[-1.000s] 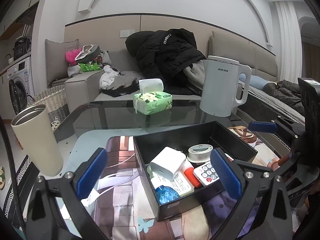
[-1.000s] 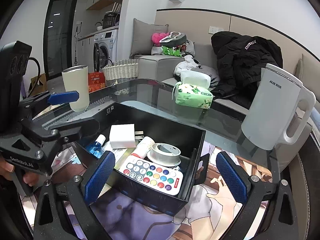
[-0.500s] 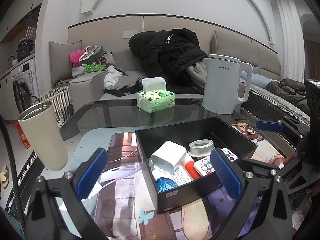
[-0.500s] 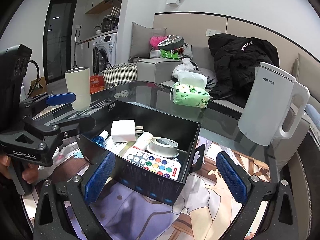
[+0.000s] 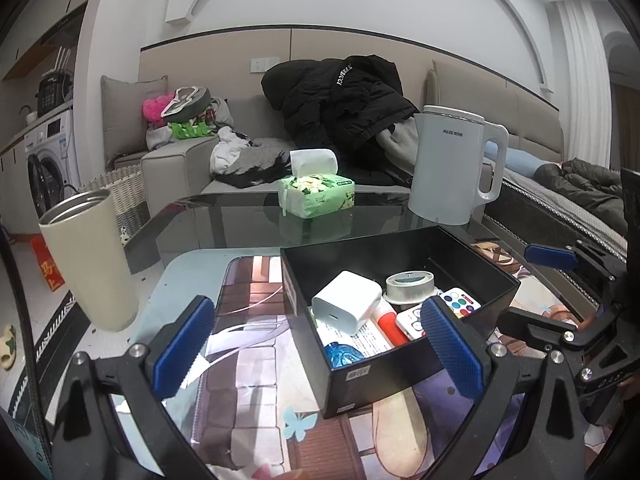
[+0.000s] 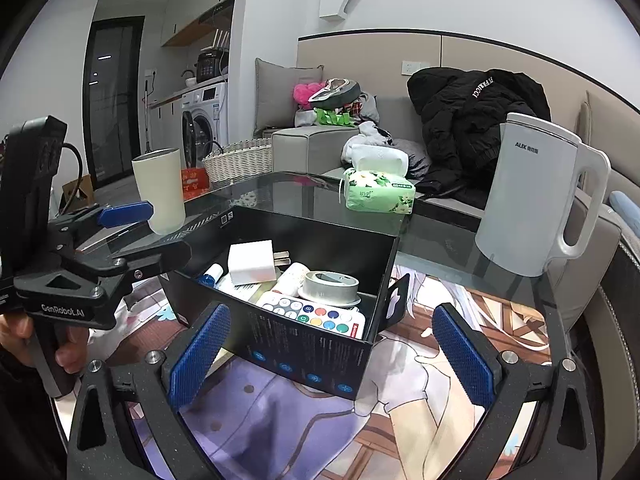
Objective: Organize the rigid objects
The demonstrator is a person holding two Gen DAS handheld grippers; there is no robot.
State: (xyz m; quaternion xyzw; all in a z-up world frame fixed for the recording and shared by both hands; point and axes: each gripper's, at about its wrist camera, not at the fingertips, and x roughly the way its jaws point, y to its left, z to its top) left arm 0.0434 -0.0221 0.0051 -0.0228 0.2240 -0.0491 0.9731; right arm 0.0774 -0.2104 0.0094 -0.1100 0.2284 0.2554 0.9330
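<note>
the black box [image 5: 400, 312] sits on the counter [image 5: 224, 224], already holding charger [image 5: 346, 308], tape roll [image 5: 410, 282] and remote [image 6: 312, 314]. left tool [image 5: 316, 344] and right tool [image 6: 332, 354] hover released, empty, apparently sorting finished.

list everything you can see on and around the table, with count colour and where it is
storage box: 1, black, on the printed mat, open top
charger plug: 1, white, in the box
tape roll: 1, grey-white, in the box
remote: 1, white with coloured buttons, in the box
blue-capped bottle: 1, in the box
tumbler: 1, cream, table's far left
tissue pack: 1, green, glass table behind the box
kettle: 1, white, right of the box
jacket: 1, black, on sofa
left gripper: open, empty
right gripper: open, empty
</note>
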